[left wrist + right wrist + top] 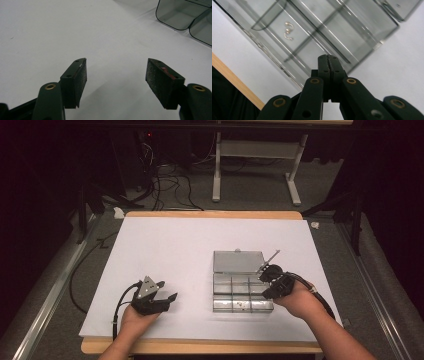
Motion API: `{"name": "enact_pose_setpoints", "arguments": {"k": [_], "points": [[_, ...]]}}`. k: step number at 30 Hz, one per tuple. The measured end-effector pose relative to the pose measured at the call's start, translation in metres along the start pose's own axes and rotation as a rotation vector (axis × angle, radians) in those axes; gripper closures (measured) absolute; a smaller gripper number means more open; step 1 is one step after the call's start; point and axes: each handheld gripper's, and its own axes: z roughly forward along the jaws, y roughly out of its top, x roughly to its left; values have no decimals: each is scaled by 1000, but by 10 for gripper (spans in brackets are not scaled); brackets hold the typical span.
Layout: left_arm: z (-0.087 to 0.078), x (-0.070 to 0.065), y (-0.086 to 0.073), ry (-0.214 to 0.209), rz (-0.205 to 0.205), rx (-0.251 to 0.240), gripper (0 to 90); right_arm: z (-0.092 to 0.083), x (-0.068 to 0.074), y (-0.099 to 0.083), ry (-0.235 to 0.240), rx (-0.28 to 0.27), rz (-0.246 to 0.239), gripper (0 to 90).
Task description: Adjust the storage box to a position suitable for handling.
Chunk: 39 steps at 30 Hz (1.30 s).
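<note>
Compartment box (243,290) of clear plastic, lying open on the white surface (170,250) right of centre, lid (239,261) folded back flat on the far side. Divided into small cells; in the right gripper view, two tiny metal hooks (288,30) lying in one cell near the box's outer wall. Right gripper (265,279) hovering over the box's right edge, jaws pressed fully together, pads (328,65) meeting with nothing seen between them. A thin metal rod (268,259) slanting up just beyond that gripper. Left gripper (169,292) well apart from the box, resting low over bare surface near the front edge, jaws spread wide, pads (163,83) empty. Wooden edge (200,347) of the surface showing along the front.
</note>
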Motion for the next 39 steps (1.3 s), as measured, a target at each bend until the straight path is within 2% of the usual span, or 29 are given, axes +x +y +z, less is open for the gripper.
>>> {"name": "enact_pose_setpoints", "arguments": {"k": [10,24,33,39], "points": [[0,0,0,-1,-1,0,339,-3,-24,-20,-27,3,60,900],[-1,0,0,-3,2,-7,337,12,-51,-51,-47,24,140,891],[-1,1,-1,-7,-10,-14,336,21,-60,-65,-55,2,182,859],[-1,1,-1,-4,-12,-13,336,23,-62,-70,-72,-56,211,836]]}}
